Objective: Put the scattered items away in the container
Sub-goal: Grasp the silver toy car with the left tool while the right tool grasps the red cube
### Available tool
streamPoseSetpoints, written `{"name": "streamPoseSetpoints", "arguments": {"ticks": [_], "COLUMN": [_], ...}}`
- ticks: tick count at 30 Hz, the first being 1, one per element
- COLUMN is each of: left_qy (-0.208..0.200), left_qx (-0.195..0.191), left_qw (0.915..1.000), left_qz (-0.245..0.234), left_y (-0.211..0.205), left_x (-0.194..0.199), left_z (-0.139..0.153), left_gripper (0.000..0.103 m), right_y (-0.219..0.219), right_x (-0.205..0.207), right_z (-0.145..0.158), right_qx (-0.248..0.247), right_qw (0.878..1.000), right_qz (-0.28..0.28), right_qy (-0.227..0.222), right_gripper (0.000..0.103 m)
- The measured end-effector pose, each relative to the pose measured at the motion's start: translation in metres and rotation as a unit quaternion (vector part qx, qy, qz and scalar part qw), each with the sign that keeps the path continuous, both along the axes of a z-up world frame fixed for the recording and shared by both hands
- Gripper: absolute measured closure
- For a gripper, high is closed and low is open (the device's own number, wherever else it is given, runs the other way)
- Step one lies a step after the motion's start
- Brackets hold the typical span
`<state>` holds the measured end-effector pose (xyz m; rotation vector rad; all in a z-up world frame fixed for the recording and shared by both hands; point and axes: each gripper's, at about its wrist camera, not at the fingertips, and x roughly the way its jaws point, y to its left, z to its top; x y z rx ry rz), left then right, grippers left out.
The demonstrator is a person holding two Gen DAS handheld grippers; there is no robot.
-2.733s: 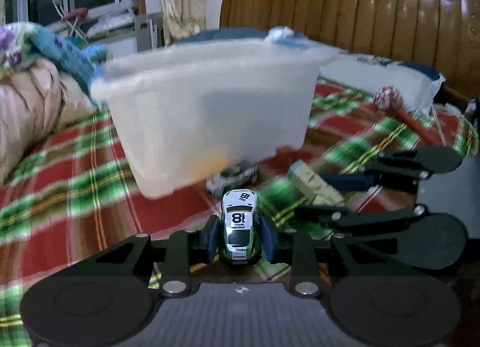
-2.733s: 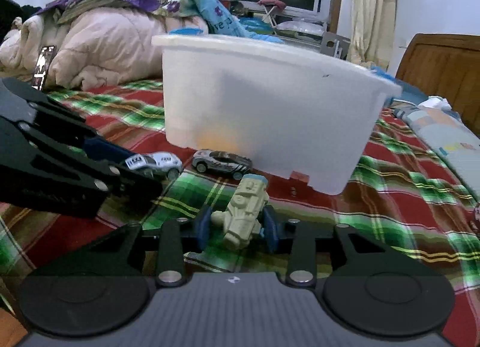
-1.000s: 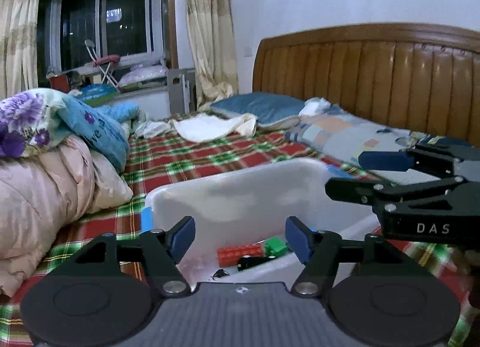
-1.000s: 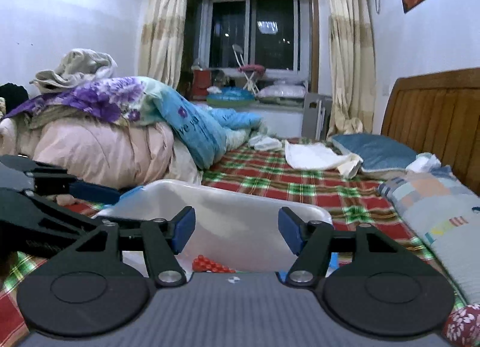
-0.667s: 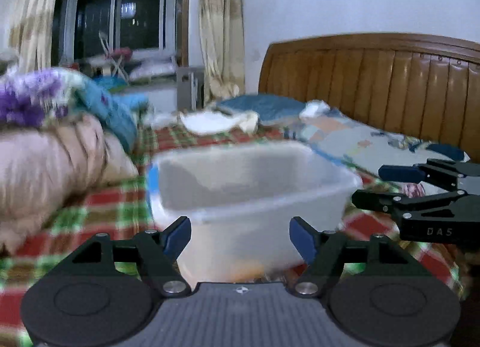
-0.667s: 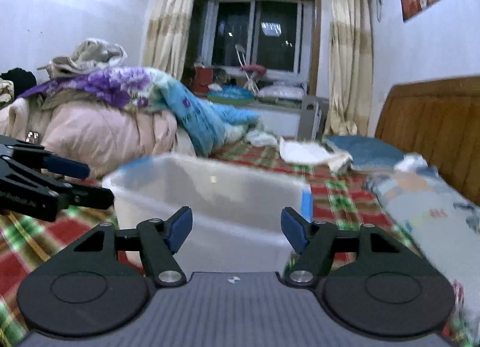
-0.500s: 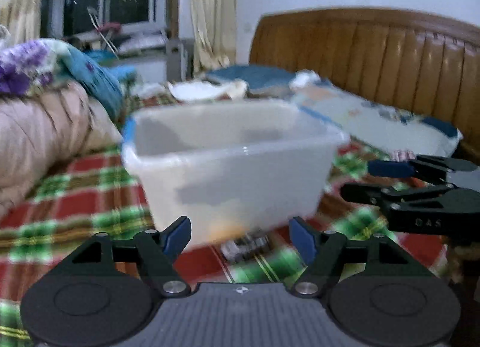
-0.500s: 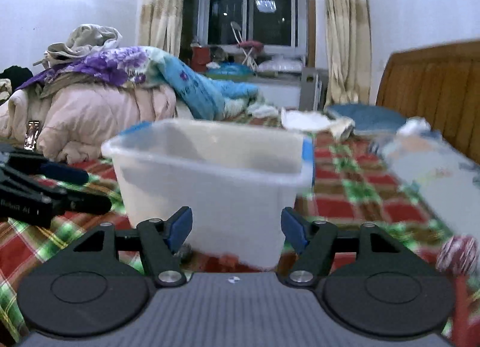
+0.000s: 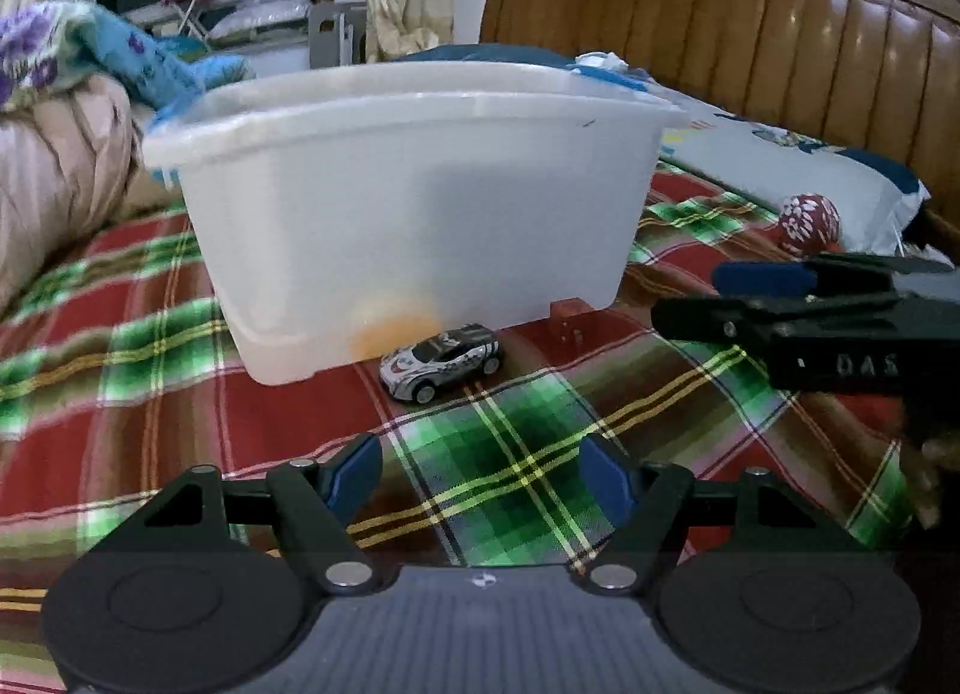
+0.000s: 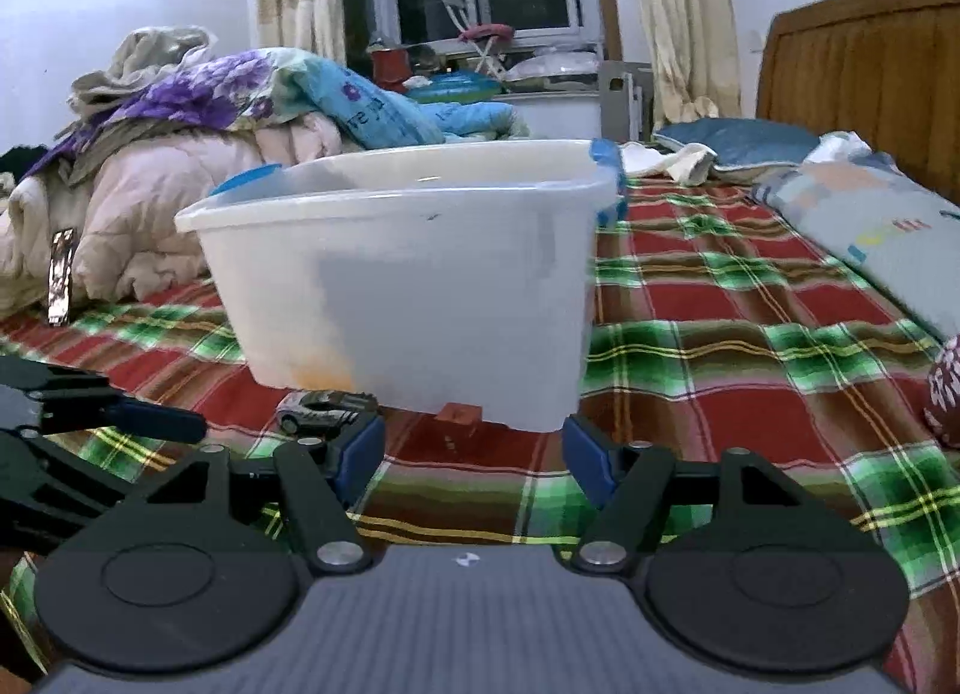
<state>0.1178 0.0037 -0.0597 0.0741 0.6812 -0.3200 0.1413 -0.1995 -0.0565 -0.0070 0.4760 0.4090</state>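
A white translucent plastic tub (image 9: 414, 202) stands on the plaid bedspread; it also shows in the right wrist view (image 10: 408, 280). A silver toy car (image 9: 441, 361) lies on the spread right in front of the tub, also seen in the right wrist view (image 10: 324, 409). A small red block (image 9: 567, 313) sits at the tub's base, also in the right wrist view (image 10: 459, 415). My left gripper (image 9: 480, 469) is open and empty, low over the spread, short of the car. My right gripper (image 10: 474, 454) is open and empty, facing the red block.
A red floral ball (image 9: 810, 220) lies on the right by a patterned pillow (image 9: 798, 159). Piled quilts (image 10: 168, 178) rise on the left. A wooden headboard (image 9: 750, 33) stands behind. The right gripper shows in the left wrist view (image 9: 828, 304).
Both grippers held toys 2.7 s ago, rose over the tub and opened empty. Since then both have dropped back down to bedspread level in front of the tub.
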Motion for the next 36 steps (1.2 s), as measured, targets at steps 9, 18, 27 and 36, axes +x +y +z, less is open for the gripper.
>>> {"name": "streamPoseSetpoints", "arguments": {"ticks": [9,18,27,36], "left_qy": [-0.042,-0.050,-0.026,-0.023], "left_qx": [0.044,0.083,0.036,0.022], "left_qw": [0.9977,0.9860,0.9922,0.9960], "left_qz": [-0.031,-0.135,-0.116,-0.083], "left_y": [-0.009,-0.007,-0.018,-0.004], "left_x": [0.037,0.058,0.055,0.010], "left_z": [-0.005,-0.019,-0.019,-0.012], "left_gripper": [0.028,0.028,0.069,0.070], "right_y": [0.023,0.044,0.031,0.021], "right_x": [0.020,0.062,0.054,0.028], "right_z": [-0.010,-0.023,-0.031,-0.029], "right_qx": [-0.033,-0.026,-0.045,-0.034], "right_qw": [0.999,0.997,0.995,0.996], "right_qz": [0.014,-0.017,-0.038,-0.039], "right_qy": [0.031,0.075,0.077,0.072], "right_gripper": [0.040,0.064,0.081,0.081]}}
